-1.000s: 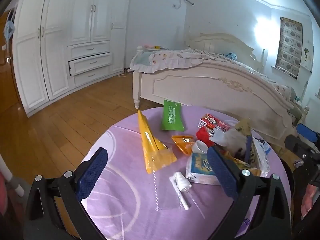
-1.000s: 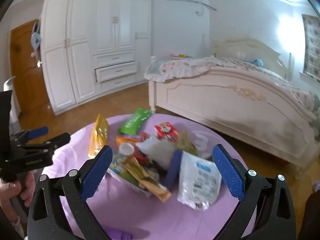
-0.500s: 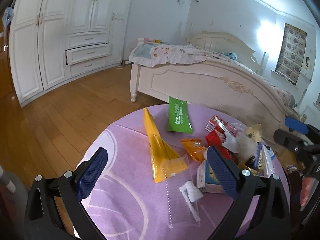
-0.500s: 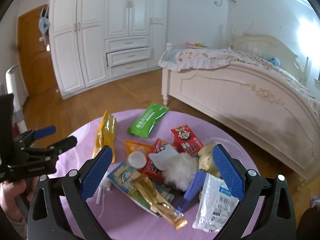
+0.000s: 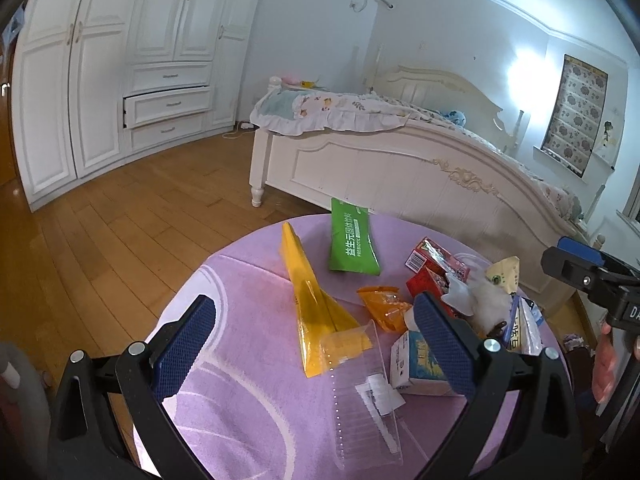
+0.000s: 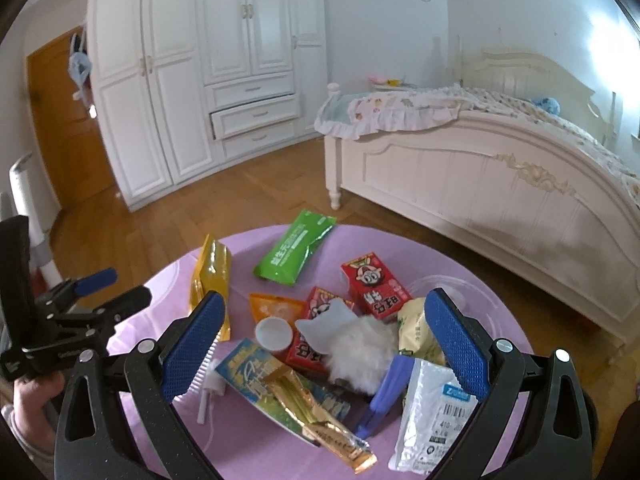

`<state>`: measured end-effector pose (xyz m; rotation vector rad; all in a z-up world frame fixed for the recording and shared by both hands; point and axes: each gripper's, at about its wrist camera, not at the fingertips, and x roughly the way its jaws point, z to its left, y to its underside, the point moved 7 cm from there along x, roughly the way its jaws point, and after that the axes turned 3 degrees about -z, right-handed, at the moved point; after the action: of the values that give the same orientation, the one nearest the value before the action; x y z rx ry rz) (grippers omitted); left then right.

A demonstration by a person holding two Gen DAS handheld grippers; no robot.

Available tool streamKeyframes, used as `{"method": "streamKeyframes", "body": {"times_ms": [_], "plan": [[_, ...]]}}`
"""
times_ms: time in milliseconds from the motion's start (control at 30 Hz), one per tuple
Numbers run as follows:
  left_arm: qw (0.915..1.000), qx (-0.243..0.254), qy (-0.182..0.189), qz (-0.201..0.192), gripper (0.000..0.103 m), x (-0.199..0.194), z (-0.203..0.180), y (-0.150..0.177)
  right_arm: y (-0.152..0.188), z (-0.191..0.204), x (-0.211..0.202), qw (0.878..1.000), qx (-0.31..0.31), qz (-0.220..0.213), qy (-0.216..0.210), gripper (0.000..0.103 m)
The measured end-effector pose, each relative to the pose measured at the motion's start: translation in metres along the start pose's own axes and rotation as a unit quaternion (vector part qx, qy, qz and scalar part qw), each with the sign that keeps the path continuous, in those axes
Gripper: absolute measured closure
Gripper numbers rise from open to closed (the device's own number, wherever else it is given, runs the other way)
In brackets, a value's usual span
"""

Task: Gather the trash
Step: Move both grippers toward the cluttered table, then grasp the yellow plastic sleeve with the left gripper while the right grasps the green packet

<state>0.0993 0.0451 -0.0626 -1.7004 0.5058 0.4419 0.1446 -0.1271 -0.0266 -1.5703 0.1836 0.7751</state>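
The trash sits on the round purple surface (image 5: 240, 420), most of it heaped at its right side in the left wrist view: a white tuft (image 6: 360, 346), red cartons (image 6: 374, 286), a blue-and-white carton (image 6: 256, 374), a gold stick pack (image 6: 320, 416) and a white pouch (image 6: 432, 412). In the right wrist view this heap lies at centre frame, directly between and ahead of the right tongs (image 6: 326, 346), which stand wide apart and hold nothing. The yellow pouch (image 5: 310, 300) lies apart, its long axis running from upper left toward lower centre of the left view, with a clear sleeve (image 5: 360, 392) below it. Both fall between the spread, empty left tongs (image 5: 312, 350). So the left is likely nearer these, the right nearer the heap.
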Motion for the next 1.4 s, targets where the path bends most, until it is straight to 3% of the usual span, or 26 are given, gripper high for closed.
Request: {"method": "streamKeyframes", "body": {"times_ms": [600, 833, 933, 1000, 1067, 1133, 1200, 1233, 1333, 1400], "plan": [[0.9999, -0.011, 0.007, -0.011, 0.005, -0.002, 0.004, -0.004, -0.001, -0.001, -0.003, 1.0, -0.002, 0.0, 0.003, 0.004], [0.9992, -0.033, 0.019, -0.008, 0.005, 0.007, 0.01, -0.001, 0.003, -0.003, 0.008, 0.999, 0.019, 0.024, -0.015, 0.004], [0.9969, -0.068, 0.038, 0.009, 0.005, 0.024, 0.02, 0.005, -0.002, -0.001, 0.022, 0.996, 0.059, 0.047, -0.055, 0.004], [0.993, -0.101, 0.055, 0.024, 0.008, 0.037, 0.026, 0.009, -0.013, 0.002, 0.035, 0.993, 0.078, 0.058, -0.072, 0.005], [0.9874, -0.136, 0.073, 0.037, 0.02, 0.053, 0.029, 0.013, -0.028, 0.005, 0.056, 0.988, 0.1, 0.076, -0.086, 0.006], [0.9833, -0.156, 0.082, 0.043, 0.022, 0.065, 0.031, 0.015, -0.04, 0.01, 0.076, 0.985, 0.113, 0.096, -0.094, 0.015], [0.9809, -0.168, 0.082, 0.054, 0.025, 0.078, 0.034, 0.022, -0.051, 0.015, 0.104, 0.983, 0.11, 0.117, -0.085, 0.019], [0.9793, -0.175, 0.084, 0.058, 0.033, 0.084, 0.035, 0.025, -0.054, 0.017, 0.117, 0.983, 0.109, 0.127, -0.079, 0.022], [0.9809, -0.169, 0.084, 0.046, 0.035, 0.086, 0.033, 0.025, -0.057, 0.024, 0.163, 0.976, 0.118, 0.164, -0.075, 0.023], [0.9815, -0.165, 0.088, 0.043, 0.044, 0.087, 0.032, 0.026, -0.05, 0.026, 0.196, 0.973, 0.112, 0.193, -0.055, 0.026]]}}
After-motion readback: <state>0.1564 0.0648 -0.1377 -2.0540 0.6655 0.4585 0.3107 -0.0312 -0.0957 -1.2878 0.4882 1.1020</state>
